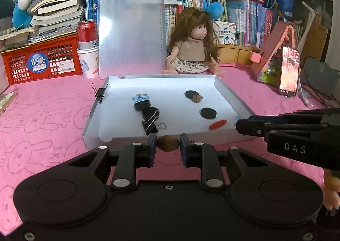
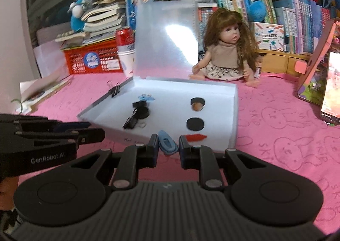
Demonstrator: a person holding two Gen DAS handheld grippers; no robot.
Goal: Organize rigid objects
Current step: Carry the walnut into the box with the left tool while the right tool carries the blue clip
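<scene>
Left wrist view: brown nut [image 1: 168,143] pinched by left gripper [image 1: 168,143], lifted for sorting.
Right gripper [image 2: 167,145]: blue clip [image 2: 167,145] clamped, carried above white tray [image 2: 232,113].

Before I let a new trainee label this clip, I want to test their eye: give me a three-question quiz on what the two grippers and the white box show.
1. True or false: the left gripper is shut on a brown nut.
2. What does the right gripper hold? A) a red carrot-shaped piece B) a blue clip C) a black disc
3. Fill in: the second nut in the white box lies against a black ____.

Key
1. True; both pads press on its sides.
2. B, the blue clip; the red carrot-shaped piece lies in the box.
3. disc
</scene>
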